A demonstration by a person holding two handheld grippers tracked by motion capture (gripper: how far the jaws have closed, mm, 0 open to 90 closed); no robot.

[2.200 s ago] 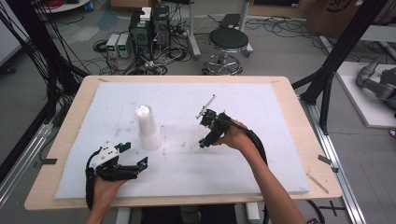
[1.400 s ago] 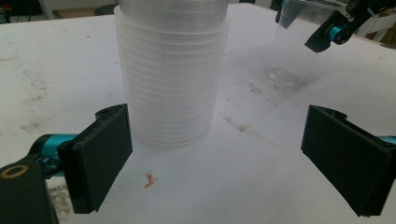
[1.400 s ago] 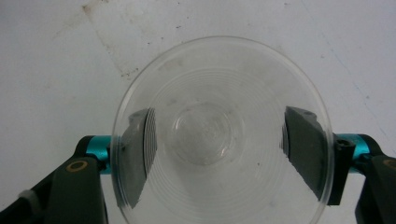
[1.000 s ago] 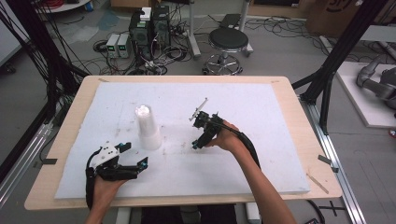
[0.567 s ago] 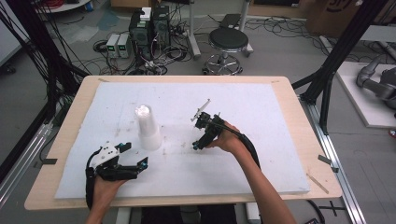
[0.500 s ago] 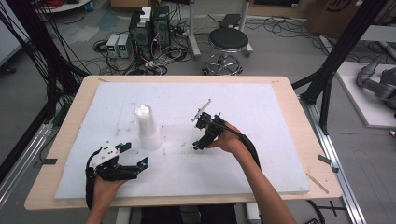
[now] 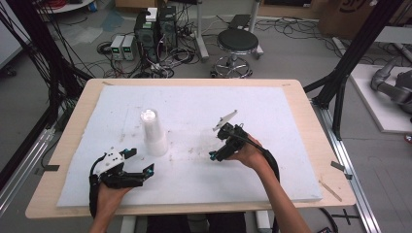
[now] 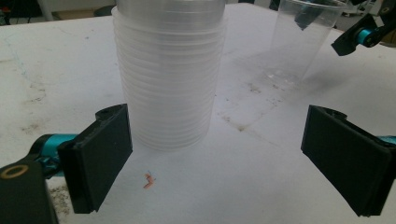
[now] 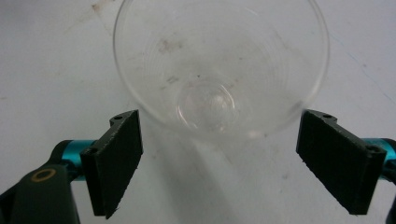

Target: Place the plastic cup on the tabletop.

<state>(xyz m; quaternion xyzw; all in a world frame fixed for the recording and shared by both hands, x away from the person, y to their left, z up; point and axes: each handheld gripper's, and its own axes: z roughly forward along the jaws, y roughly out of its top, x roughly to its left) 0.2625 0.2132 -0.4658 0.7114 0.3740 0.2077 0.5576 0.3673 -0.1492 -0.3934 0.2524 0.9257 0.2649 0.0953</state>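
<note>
At the near left of the white foam-covered table [image 7: 272, 111], the left gripper [image 7: 138, 164] is held low in the person's left hand [image 7: 109, 191]. Its two black jaws are spread wide and nothing is gripped between them. Just beyond them, in the left gripper view, a tall upright stack of nested clear plastic cups [image 8: 168, 74] is seen standing on the sheet, nearer the left jaw, untouched by either pad. A tiny orange scrap [image 8: 148, 181] is seen on the sheet before the stack. In the high view the stack [image 7: 153, 132] stands left of the table's middle.

Farther right, a single clear plastic cup [image 8: 303, 39] is seen upright on the sheet, well apart from the stack. The right gripper [image 7: 217, 155] is held over it in the person's right hand [image 7: 248, 155], tilted downward. In the right gripper view its black jaws are likewise opened wide, with the single cup [image 9: 219, 65] viewed from above just past them, open mouth up, empty, and ungripped.
</note>
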